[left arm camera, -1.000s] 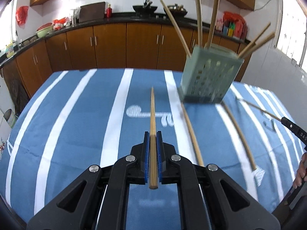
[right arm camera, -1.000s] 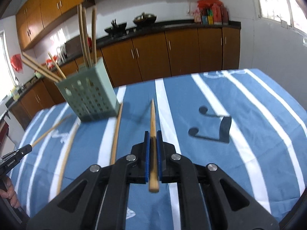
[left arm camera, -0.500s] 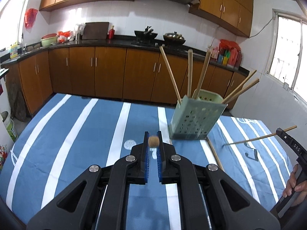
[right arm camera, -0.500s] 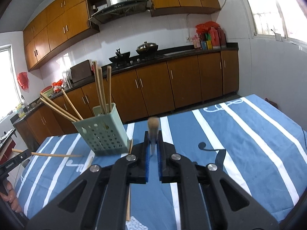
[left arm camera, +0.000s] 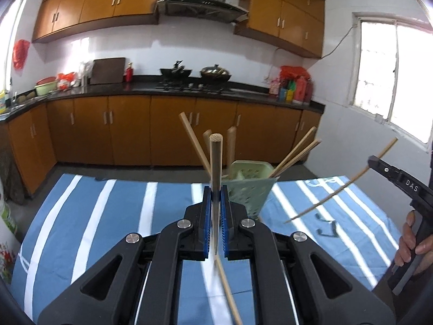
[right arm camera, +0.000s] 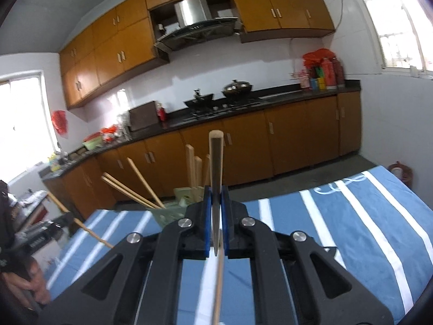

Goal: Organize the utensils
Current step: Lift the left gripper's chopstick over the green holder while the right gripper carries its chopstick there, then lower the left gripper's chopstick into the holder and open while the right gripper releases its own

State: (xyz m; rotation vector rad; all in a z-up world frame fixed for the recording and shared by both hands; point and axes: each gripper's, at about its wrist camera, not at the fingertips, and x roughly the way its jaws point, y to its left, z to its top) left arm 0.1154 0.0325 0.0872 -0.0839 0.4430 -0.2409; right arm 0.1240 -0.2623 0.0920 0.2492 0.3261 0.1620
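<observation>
Left gripper (left arm camera: 216,203): clamped on a chopstick (left arm camera: 215,168), blue pads tight on the shaft, blunt end tilted up over the table.
Right gripper (right arm camera: 215,203): clamped on a second chopstick (right arm camera: 215,162), raised the same way; seen from the left wrist, this stick crosses the air on the right.
Loose chopstick (left arm camera: 230,295): lies on the tablecloth (left arm camera: 94,230) near the left gripper, not yet collected.
Green holder (left arm camera: 250,187): perforated basket standing on the cloth just beyond both grippers; several chopsticks (left arm camera: 295,153) already lean inside it.
Step in hand: both sticks lifted and in transit toward the holder; insertion not yet done.
Next move: judged, each stick needs its lower tip brought over the open top, clear of the leaning sticks, then lowered before the pads let go.
Risk: judged, a tip striking the rim could tip the light basket.
Writing, near: white letters "DAS" on the right gripper body (left arm camera: 397,181); the remainder is cut off.
Writing, far: bottle labels on the counter (left arm camera: 189,88) too small to read.
</observation>
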